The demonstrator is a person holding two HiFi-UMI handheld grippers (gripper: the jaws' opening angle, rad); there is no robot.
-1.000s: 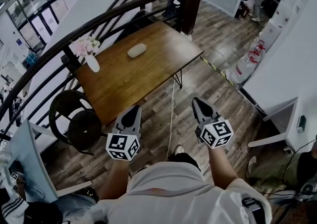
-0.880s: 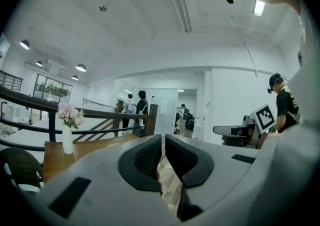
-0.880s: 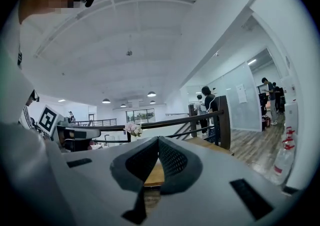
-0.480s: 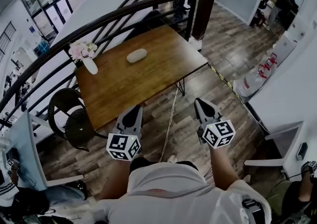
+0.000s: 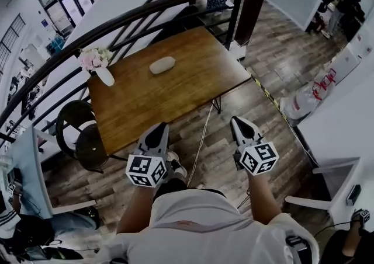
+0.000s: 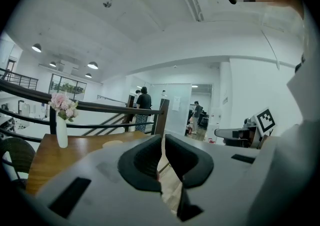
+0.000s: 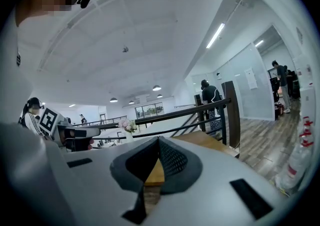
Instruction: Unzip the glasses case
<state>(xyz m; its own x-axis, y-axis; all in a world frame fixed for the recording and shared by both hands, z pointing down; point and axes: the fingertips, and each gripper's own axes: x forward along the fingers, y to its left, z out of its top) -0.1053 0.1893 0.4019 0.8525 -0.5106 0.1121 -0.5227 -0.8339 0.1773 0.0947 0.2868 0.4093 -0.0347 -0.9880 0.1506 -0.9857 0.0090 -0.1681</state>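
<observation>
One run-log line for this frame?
stage: before contact | left gripper: shut, empty | right gripper: shut, empty | glasses case: on table, untouched

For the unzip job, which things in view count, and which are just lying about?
Job: glasses case, lying on the wooden table; left gripper and right gripper, both shut, empty, away from the case.
Lying about: flower vase, black chair, stair railing.
</observation>
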